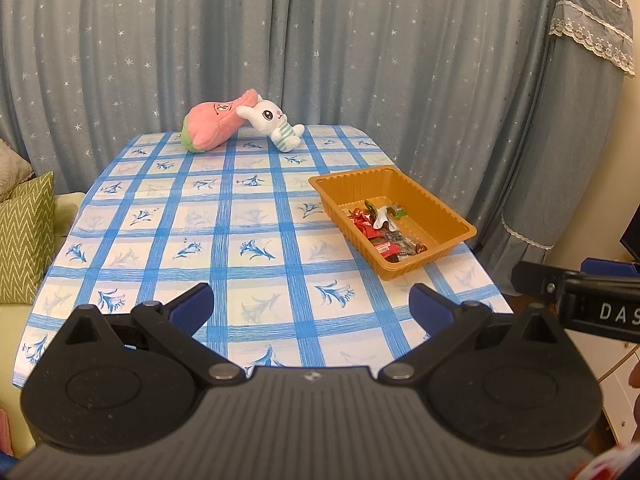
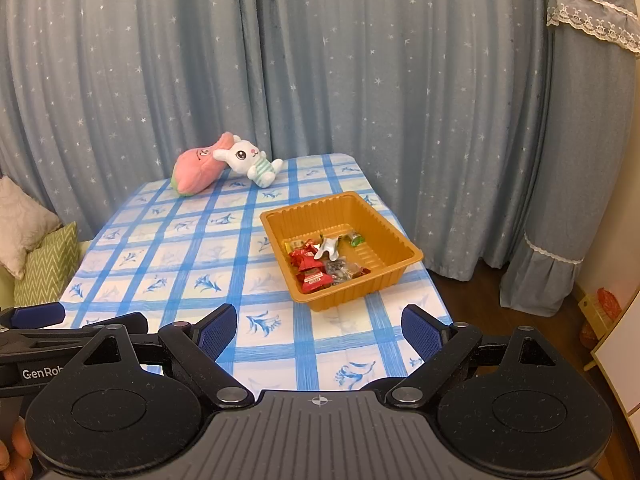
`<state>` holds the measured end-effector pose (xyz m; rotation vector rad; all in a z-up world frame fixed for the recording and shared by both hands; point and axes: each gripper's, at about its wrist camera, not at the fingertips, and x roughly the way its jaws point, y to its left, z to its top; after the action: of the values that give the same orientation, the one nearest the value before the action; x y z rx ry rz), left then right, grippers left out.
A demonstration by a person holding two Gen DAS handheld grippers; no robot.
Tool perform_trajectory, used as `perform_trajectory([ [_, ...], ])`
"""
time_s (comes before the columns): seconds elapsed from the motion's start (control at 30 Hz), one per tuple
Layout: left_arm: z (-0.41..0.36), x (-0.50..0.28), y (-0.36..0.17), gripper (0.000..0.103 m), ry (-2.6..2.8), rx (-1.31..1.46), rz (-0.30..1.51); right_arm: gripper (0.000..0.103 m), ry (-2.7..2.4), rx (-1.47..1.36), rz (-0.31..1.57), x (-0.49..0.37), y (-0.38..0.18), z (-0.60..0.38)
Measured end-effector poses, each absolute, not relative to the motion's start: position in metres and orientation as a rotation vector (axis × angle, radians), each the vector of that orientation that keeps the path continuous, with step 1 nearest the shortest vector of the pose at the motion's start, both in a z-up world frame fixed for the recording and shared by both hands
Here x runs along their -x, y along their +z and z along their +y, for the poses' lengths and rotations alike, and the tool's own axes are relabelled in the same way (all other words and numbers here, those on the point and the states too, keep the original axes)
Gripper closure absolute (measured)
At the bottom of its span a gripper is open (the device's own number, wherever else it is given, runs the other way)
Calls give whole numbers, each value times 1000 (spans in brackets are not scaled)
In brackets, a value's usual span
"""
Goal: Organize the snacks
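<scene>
An orange plastic tray (image 1: 448,216) (image 2: 394,240) stands near the right edge of the table with the blue checked cloth (image 1: 224,240) (image 2: 180,264). Inside it lie several wrapped snacks (image 1: 384,232) (image 2: 324,264), red, green, white and dark. My left gripper (image 1: 312,306) hovers open over the table's near edge, nothing between its blue pads. My right gripper (image 2: 320,330) is also open and empty, held over the near edge below the tray. Each gripper's side shows at the edge of the other's view.
A pink plush (image 1: 216,124) (image 2: 198,168) and a white plush rabbit (image 1: 276,122) (image 2: 252,160) lie at the table's far edge before a grey-blue starred curtain. Cushions (image 1: 24,236) (image 2: 36,248) sit on a sofa at the left. A cloth-covered object (image 1: 580,120) stands at the right.
</scene>
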<state>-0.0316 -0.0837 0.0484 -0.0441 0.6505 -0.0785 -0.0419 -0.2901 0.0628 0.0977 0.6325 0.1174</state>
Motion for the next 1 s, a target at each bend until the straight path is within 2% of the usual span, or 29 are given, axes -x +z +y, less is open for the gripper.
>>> perform_trajectory([
  [1.0,-86,32,49,0,-78,38,644,14,117,-99,631,42,63,-291],
])
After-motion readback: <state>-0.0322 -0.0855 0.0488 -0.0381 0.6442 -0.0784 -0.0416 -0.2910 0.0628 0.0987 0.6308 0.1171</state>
